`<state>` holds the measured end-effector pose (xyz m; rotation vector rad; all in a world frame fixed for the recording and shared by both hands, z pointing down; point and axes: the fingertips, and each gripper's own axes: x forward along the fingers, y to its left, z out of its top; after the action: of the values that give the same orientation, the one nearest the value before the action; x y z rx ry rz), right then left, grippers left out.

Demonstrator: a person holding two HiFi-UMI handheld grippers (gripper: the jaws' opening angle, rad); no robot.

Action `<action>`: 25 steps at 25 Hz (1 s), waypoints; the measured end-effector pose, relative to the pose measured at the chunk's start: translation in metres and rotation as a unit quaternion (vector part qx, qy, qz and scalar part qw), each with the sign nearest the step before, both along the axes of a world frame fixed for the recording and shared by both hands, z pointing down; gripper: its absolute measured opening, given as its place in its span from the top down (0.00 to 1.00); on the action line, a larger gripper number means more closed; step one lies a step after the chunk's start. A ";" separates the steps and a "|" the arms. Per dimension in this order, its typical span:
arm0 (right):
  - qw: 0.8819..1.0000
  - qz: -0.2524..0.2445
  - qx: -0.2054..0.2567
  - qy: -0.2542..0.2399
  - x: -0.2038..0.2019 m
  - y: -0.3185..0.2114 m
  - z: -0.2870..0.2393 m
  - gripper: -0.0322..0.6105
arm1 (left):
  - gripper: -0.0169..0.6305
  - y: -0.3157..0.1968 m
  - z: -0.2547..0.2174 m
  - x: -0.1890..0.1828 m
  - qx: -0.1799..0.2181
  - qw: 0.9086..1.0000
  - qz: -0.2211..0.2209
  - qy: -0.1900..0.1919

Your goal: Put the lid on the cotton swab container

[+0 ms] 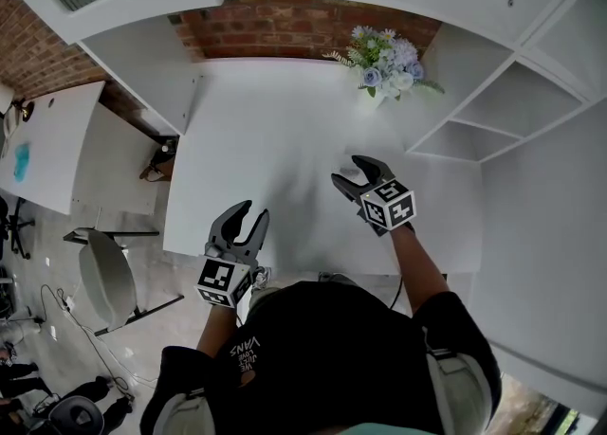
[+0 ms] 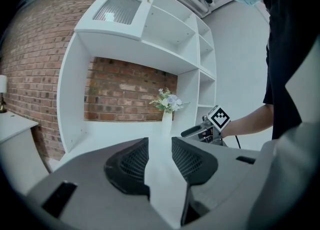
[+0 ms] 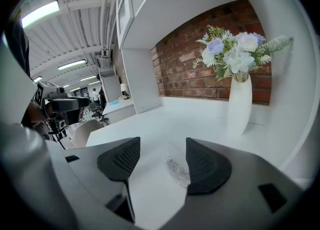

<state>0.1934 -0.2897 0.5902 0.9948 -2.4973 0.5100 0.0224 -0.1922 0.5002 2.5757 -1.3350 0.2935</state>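
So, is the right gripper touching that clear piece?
Cannot tell. In the right gripper view the clear piece borders one open jaw; neither gap nor contact is plain.

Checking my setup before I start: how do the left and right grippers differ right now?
The left gripper sits near the table's front edge with only bare tabletop between its jaws; the right gripper reaches farther in, jaws framing a small clear item. Both are open and hold nothing.

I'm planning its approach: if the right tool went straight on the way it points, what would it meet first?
Likely the small clear item on the table, lying just ahead between the open jaws of the right tool; depth is hard to judge.
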 end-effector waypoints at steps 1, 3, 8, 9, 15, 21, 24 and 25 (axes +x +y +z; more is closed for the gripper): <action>1.000 0.003 -0.001 0.000 -0.001 0.002 0.001 0.54 | 0.78 0.001 0.000 -0.001 0.000 1.000 0.001 0.000; 1.000 0.007 -0.002 0.001 -0.003 0.005 0.001 0.54 | 0.78 0.002 -0.001 -0.005 -0.001 1.000 0.004 0.000; 1.000 0.021 -0.005 0.003 -0.006 0.011 0.001 0.54 | 0.78 0.007 -0.004 -0.013 -0.004 1.000 0.009 0.000; 1.000 0.024 -0.006 0.003 -0.006 0.013 0.001 0.54 | 0.78 0.008 -0.004 -0.015 -0.004 1.000 0.009 0.000; 0.999 0.036 -0.010 0.009 -0.008 0.019 0.005 0.54 | 0.78 0.013 -0.007 -0.024 -0.005 1.000 0.012 0.000; 0.999 0.042 -0.015 0.010 -0.012 0.020 0.008 0.54 | 0.78 0.013 -0.008 -0.031 -0.004 1.000 0.010 0.001; 0.999 0.044 -0.018 0.015 -0.012 0.023 0.010 0.54 | 0.78 0.016 -0.008 -0.032 -0.004 1.000 0.013 0.002; 0.999 0.045 -0.020 0.016 -0.013 0.023 0.011 0.54 | 0.78 0.017 -0.008 -0.032 -0.004 1.000 0.014 0.003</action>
<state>0.1806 -0.2664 0.6010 1.0945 -2.4130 0.5646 -0.0099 -0.1756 0.4924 2.5883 -1.2955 0.2960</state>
